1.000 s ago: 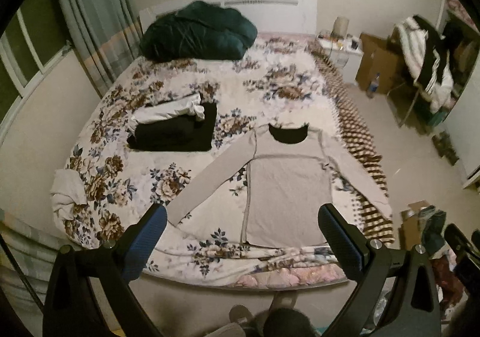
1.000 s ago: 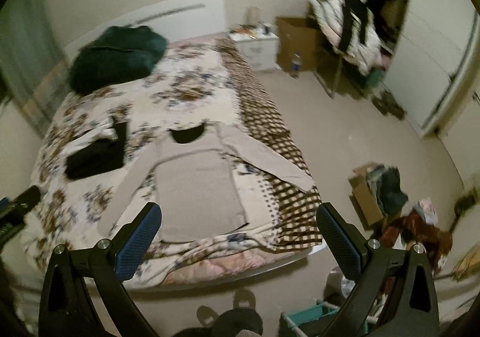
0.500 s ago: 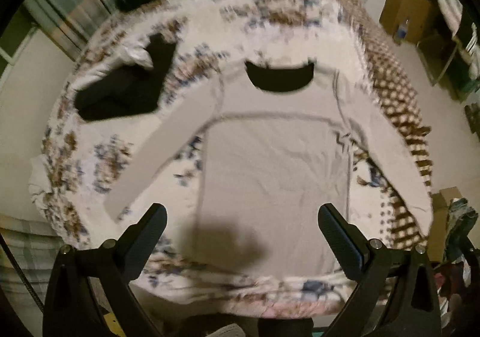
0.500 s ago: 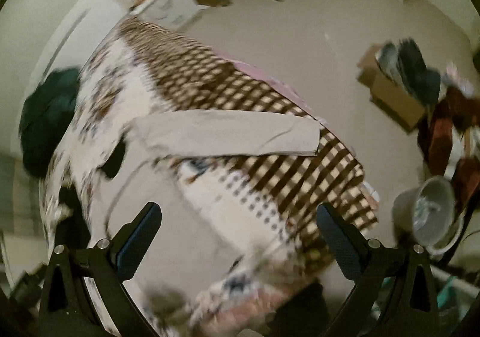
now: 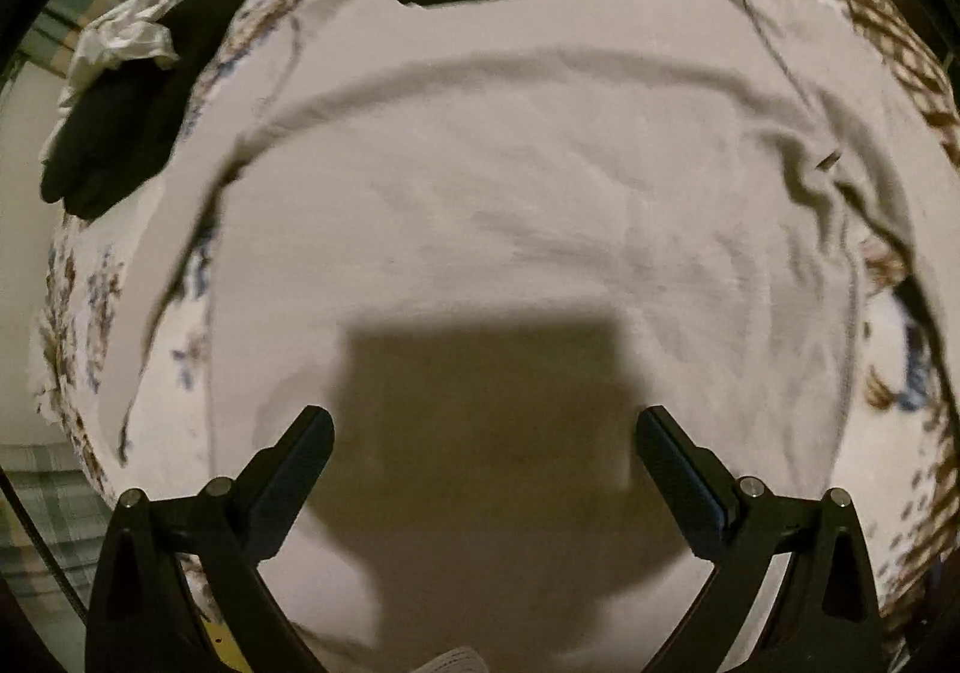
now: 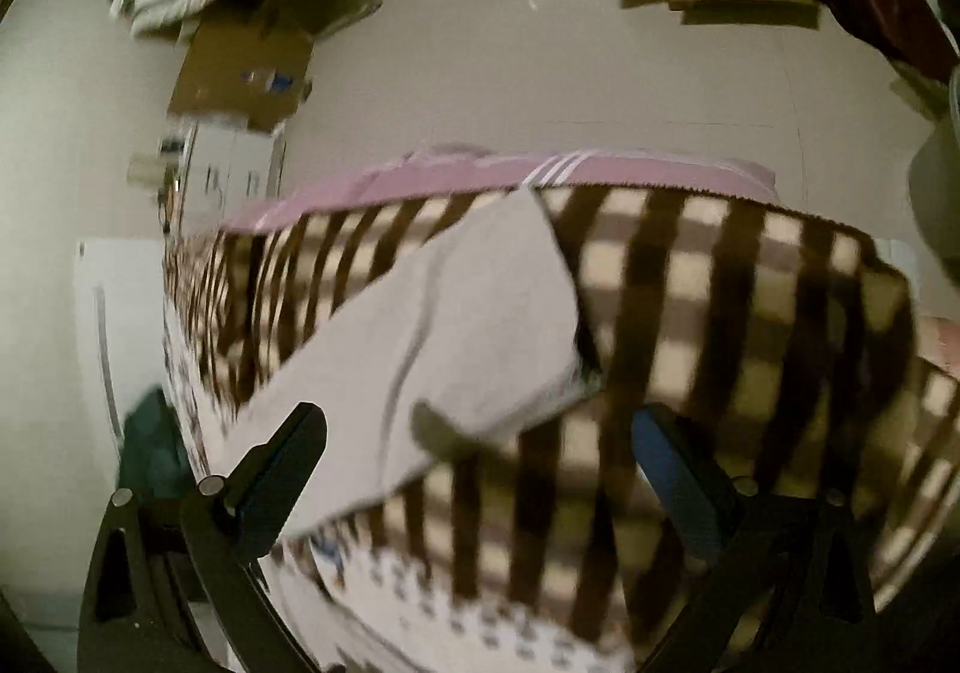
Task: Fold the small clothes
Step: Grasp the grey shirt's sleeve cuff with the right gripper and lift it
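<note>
The beige long-sleeved top [image 5: 510,181] lies flat on the bed [image 6: 720,277]; left tongs [image 5: 485,433] and right tongs [image 6: 479,430] both gape wide, empty.

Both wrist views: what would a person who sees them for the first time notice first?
In the left wrist view, the pale grey long-sleeved top lies spread flat and fills the picture, with the open left gripper casting a dark square shadow on it. In the right wrist view, the top's grey sleeve end lies across a brown-and-cream checked blanket, just ahead of the open right gripper.
</note>
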Motion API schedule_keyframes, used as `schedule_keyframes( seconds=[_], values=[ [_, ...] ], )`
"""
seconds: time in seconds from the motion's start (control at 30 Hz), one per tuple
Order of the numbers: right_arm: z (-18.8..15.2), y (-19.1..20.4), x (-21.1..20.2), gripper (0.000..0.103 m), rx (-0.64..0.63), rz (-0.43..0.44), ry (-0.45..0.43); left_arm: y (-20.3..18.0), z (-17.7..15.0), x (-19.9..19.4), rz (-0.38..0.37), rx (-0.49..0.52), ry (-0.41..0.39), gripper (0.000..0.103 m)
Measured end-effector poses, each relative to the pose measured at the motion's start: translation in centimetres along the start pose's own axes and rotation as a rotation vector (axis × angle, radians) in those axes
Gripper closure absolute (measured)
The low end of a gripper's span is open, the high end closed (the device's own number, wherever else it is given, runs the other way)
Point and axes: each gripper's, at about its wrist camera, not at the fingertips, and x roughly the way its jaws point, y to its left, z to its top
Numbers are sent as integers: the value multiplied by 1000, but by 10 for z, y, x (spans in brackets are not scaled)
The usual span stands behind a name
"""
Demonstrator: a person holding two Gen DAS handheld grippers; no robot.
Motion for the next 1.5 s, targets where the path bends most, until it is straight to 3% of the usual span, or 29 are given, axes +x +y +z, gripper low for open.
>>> schedule_keyframes(
  seconds=[0.2, 0.33, 0.5, 0.53, 0.6, 0.67, 0.7, 0.8, 1.0, 1.1, 1.2, 1.33, 1.5],
  values=[
    [0, 3, 4, 4, 112, 102, -124, -6, 9, 22, -42, -28, 21, 0],
    [7, 1, 6, 24, 158, 143, -152, -1, 14, 34, -90, -59, 28, 0],
    [15, 0, 13, 25, 125, 149, -149, 3, 19, 45, -144, -70, 12, 0],
    [16, 2, 14, 29, 113, 145, -153, 9, 19, 48, -158, -76, 6, 0],
    [18, 4, 15, 51, 112, 118, -154, 13, 19, 52, -191, -92, 0, 0],
    [17, 2, 13, 79, 118, 84, -153, 16, 20, 54, -201, -86, 4, 0],
    [18, 3, 12, 86, 109, 51, -157, 16, 21, 54, -203, -80, 9, 0],
    [13, 9, 0, 93, 59, 11, -166, 18, 23, 50, -210, -81, 23, 0],
    [-5, 95, -35, 94, -162, 36, -203, 42, 35, 31, -187, -111, -24, 0],
    [-35, 163, -40, 94, -323, 86, -169, 73, 38, 27, -186, -159, -45, 0],
    [-85, 233, -29, 94, -492, 138, -88, 112, 40, 30, -166, -216, -53, 0],
    [-193, 310, 18, 94, -716, 170, 80, 170, 39, 37, -139, -296, -43, 0],
    [-336, 340, 94, 94, -952, 130, 262, 233, 23, 54, -96, -381, -29, 0]
  ],
)
